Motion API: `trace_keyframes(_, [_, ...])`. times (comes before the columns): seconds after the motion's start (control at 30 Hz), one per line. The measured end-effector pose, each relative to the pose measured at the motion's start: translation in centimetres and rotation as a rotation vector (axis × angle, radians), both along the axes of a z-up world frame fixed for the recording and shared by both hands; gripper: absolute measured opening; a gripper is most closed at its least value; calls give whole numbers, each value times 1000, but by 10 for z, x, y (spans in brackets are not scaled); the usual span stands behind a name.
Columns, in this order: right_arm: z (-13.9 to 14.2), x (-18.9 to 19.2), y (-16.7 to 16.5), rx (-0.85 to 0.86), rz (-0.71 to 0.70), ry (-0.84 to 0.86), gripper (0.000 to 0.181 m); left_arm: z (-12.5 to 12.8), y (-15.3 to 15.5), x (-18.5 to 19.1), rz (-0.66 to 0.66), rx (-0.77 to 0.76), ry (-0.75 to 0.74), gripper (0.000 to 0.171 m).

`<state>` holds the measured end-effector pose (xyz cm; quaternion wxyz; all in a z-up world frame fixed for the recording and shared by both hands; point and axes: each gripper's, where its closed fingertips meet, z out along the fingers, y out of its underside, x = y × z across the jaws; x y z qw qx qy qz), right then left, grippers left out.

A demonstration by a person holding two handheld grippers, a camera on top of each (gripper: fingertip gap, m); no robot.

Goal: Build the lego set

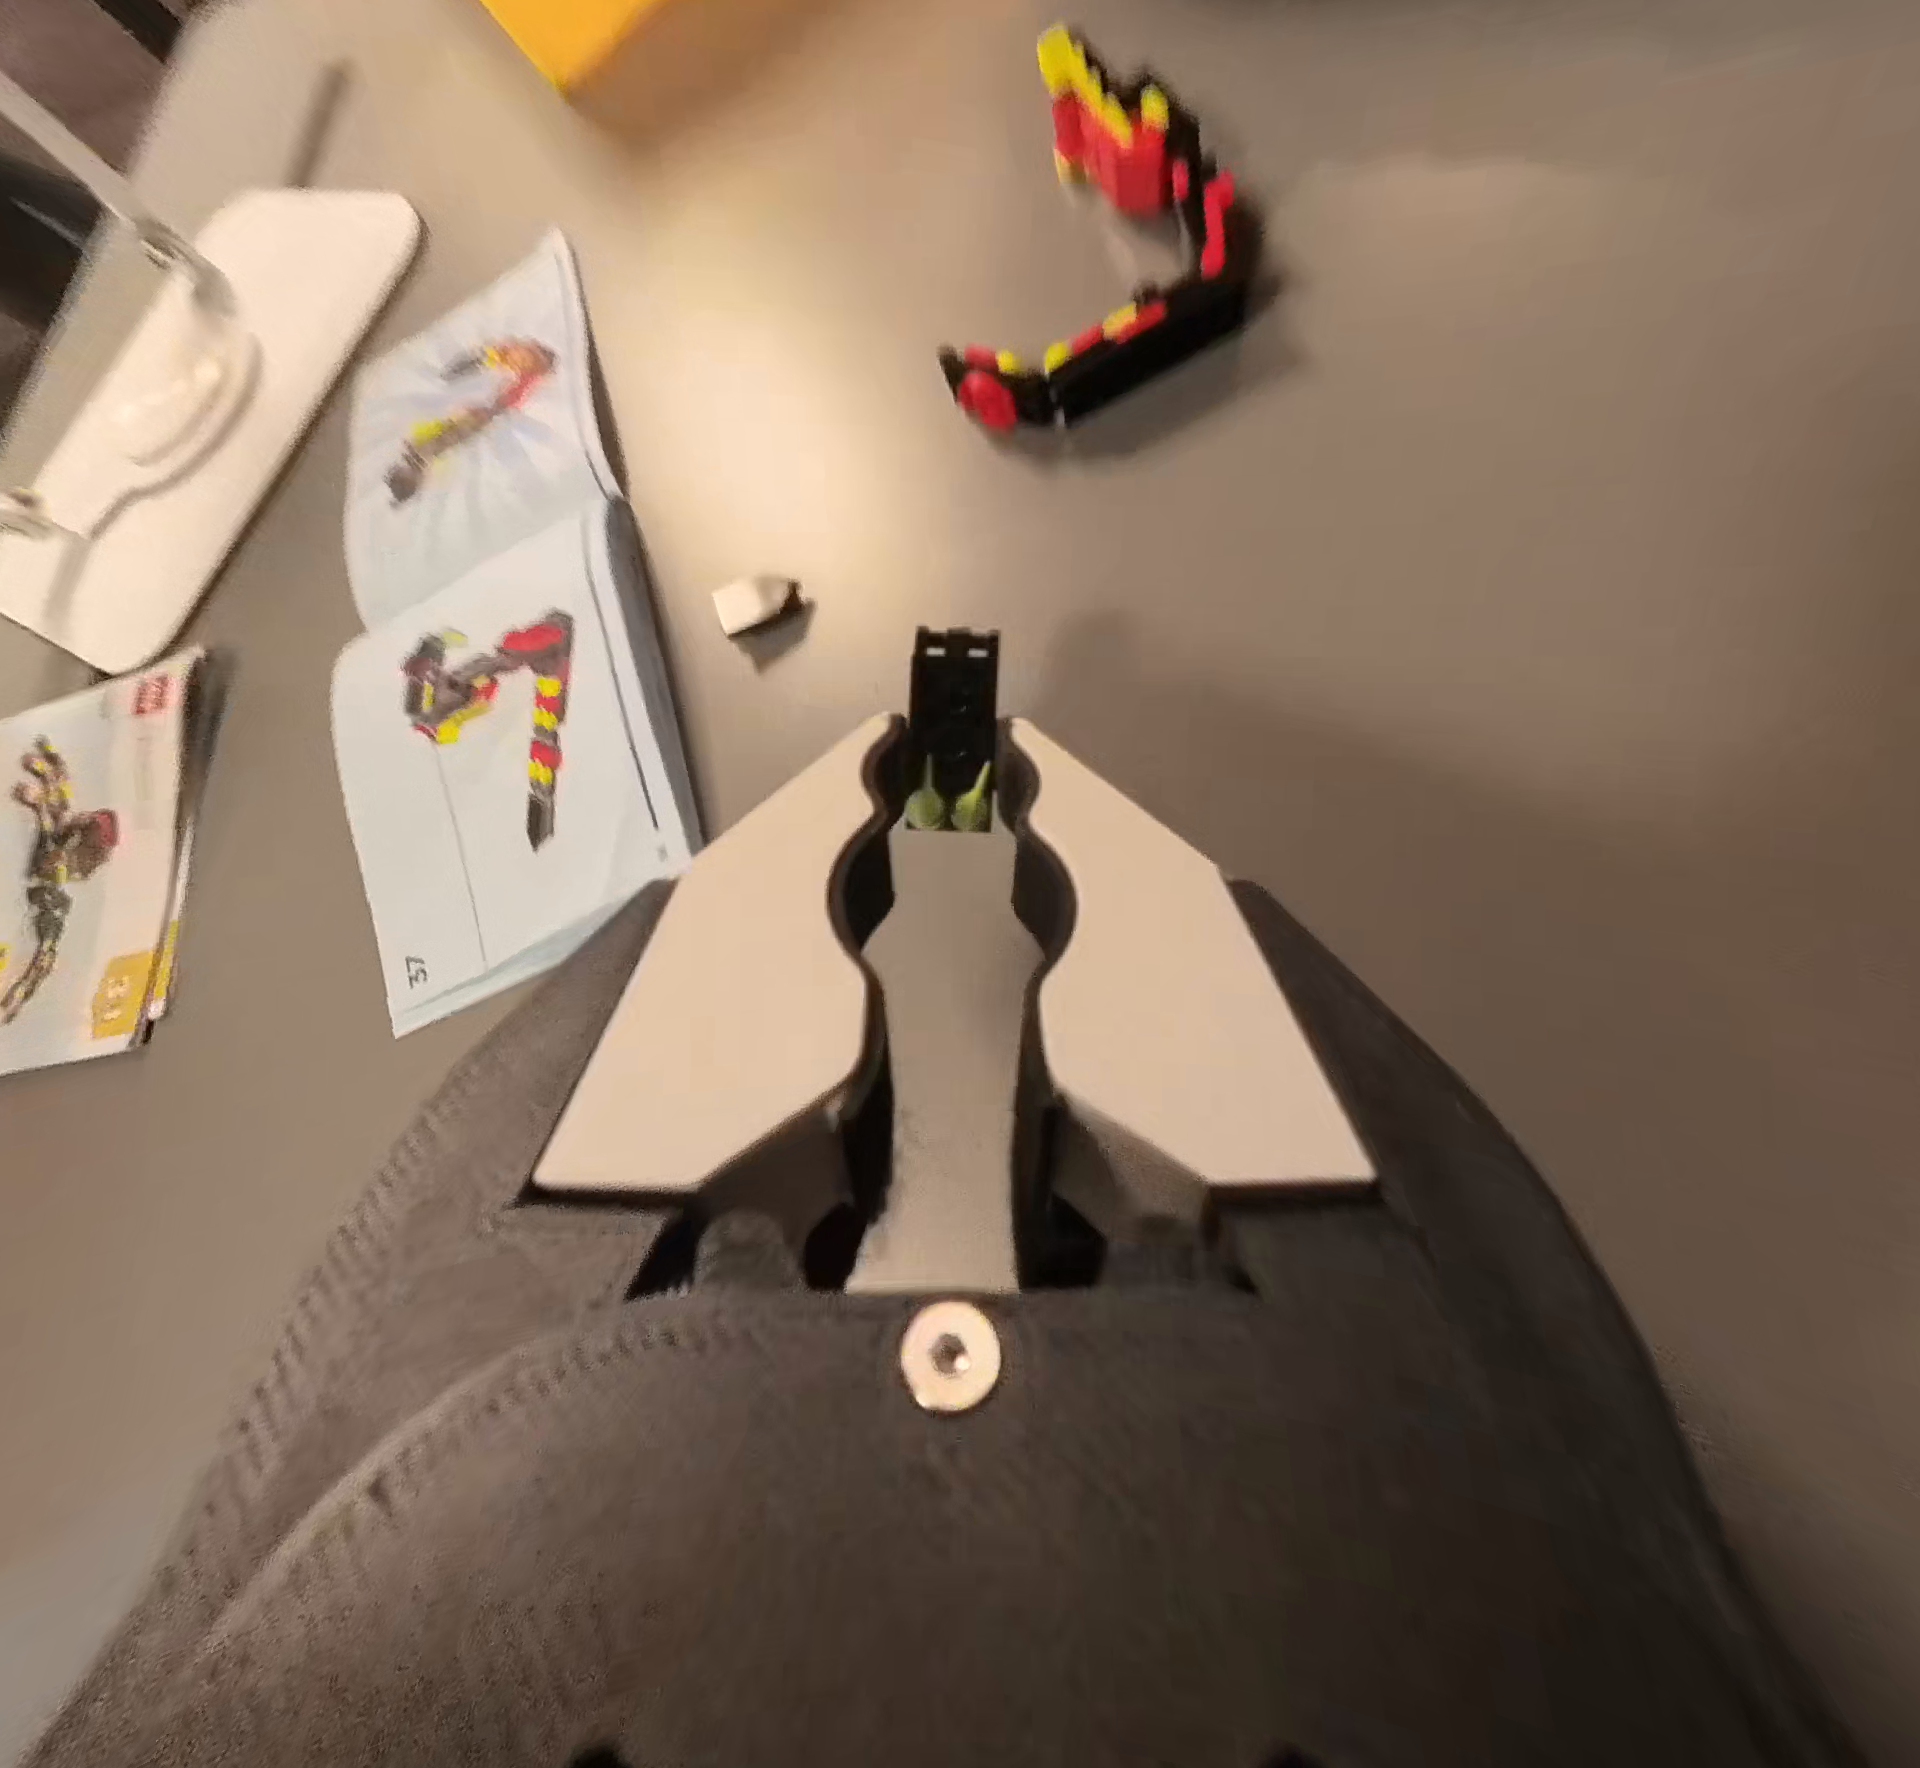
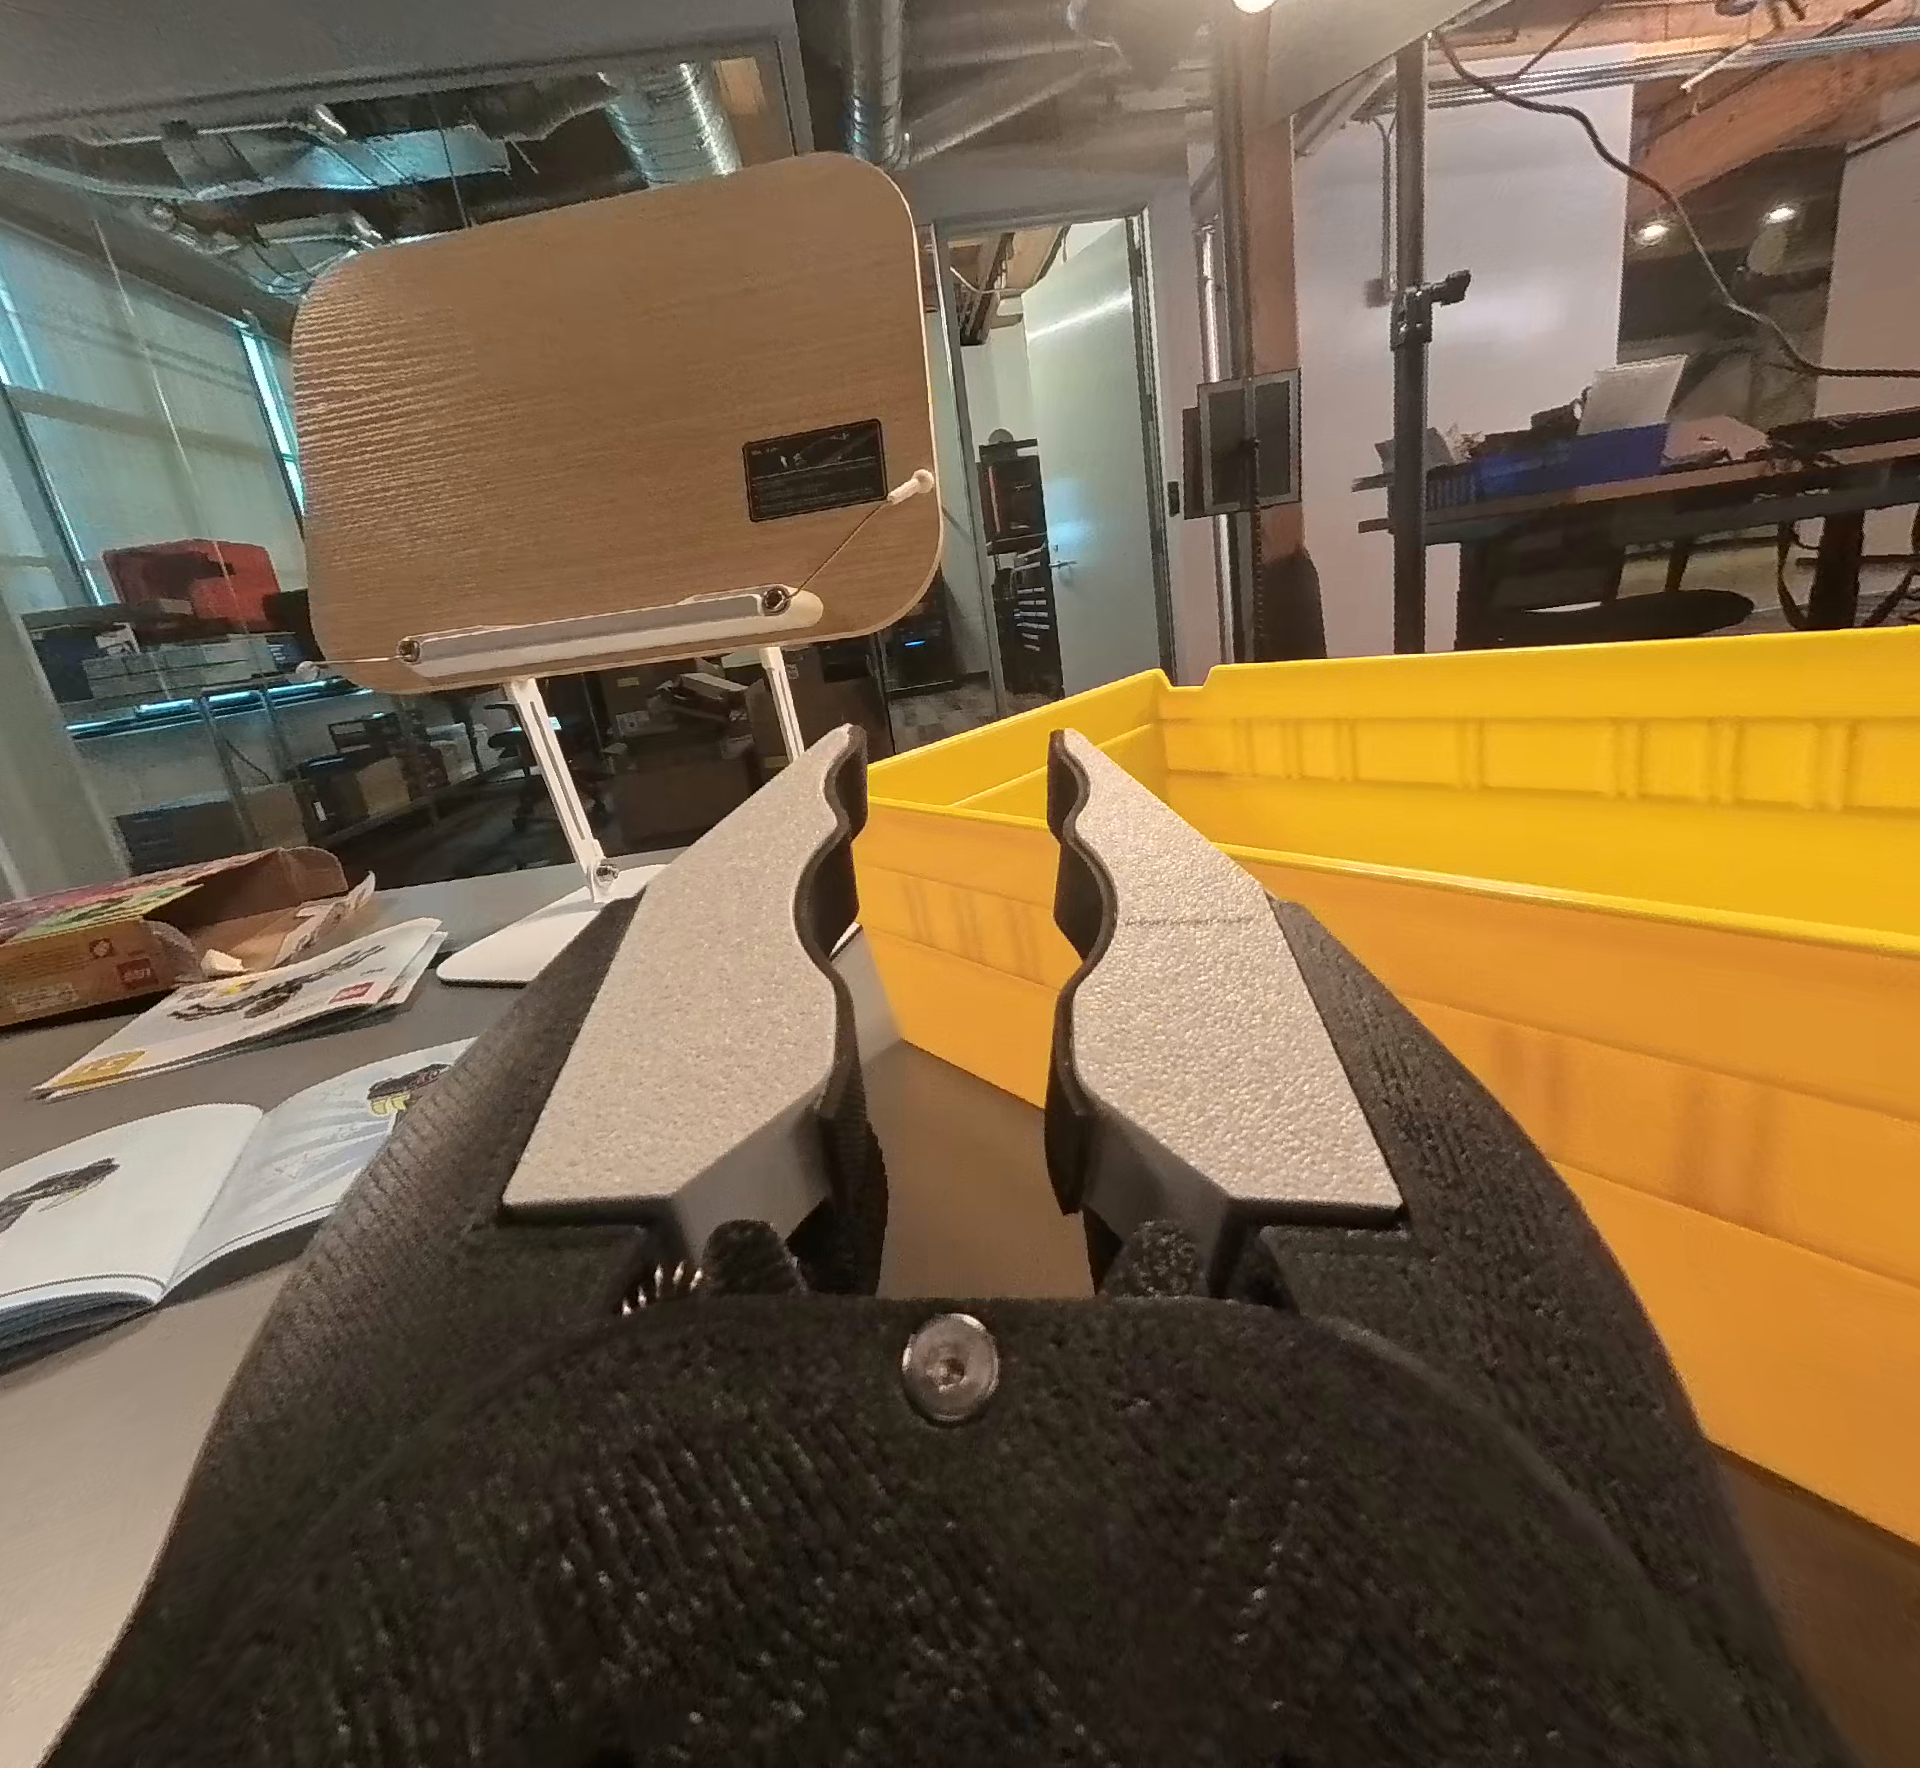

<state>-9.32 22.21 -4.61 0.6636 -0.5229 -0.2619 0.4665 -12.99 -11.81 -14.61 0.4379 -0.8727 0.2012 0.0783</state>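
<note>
Lego model (image 1: 1132, 253): black, red, yellow, curved, blurred, on table (image 1: 1455, 575).

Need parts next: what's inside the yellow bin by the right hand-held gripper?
Only bare yellow walls and an inner divider show inside the yellow bin. Its floor is hidden below the rim and behind the right hand-held gripper, so any pieces are unseen.

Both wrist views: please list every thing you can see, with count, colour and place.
Table: 1, grey, under everything.
Model: 1, red, yellow and black, far right on table.
Black piece: 1, black with green tips, in left gripper.
Small brick: 1, white, beside open booklet.
Booklets: 2, pale, left.
Stand: 1, wooden board, white base.
Bin: 1, yellow.
Box: 1, cardboard, far left.
Left gripper: shut.
Right gripper: open, empty.
</note>
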Motion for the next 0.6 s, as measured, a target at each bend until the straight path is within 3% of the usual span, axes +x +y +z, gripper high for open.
trace_keyframes(0.13, [0, -1, -1, 1, 6, -2, 33, 22, 6, 2, 21, 170, -34, 15])
trace_keyframes(0.33, [0, -1, -3, 4, 11, -3, 33, 45, 10, -3, 35, 350, 177, 15])
trace_keyframes(0.43, [1, -1, -4, 13, 11, -6, 33, 64, 12, -5, 68, 506, 394, 15])
trace_keyframes(0.6, [1, -3, -6, 18, 21, -12, 33, 85, 10, -9, 160, 596, 947, 15])
